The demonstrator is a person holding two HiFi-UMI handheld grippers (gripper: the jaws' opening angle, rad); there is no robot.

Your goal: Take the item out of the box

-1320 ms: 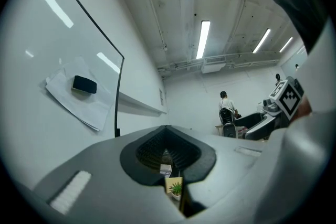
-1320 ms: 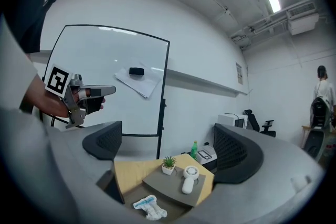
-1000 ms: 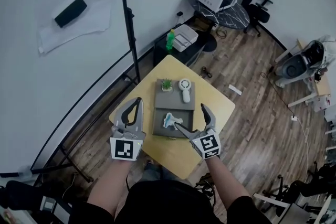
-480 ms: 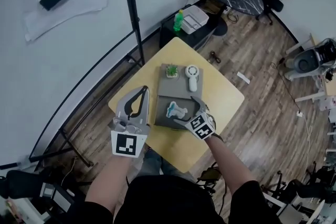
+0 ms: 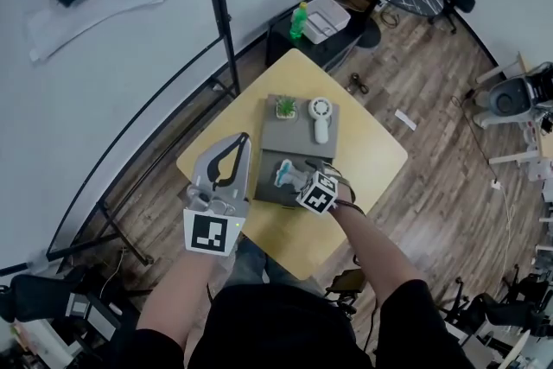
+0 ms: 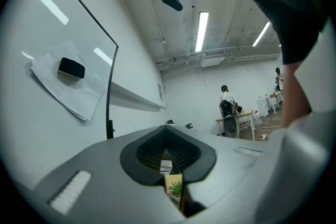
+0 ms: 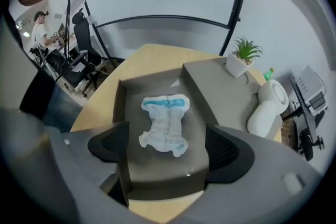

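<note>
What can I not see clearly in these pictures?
- Print on the white and blue item: too small, blurred, right gripper view.
- Box, near corner: in the head view, covered by the right gripper, whose jaws are closing with the item between them, untouched.
- Table: in the left gripper view, blocked by the left gripper; only the plant shows.
</note>
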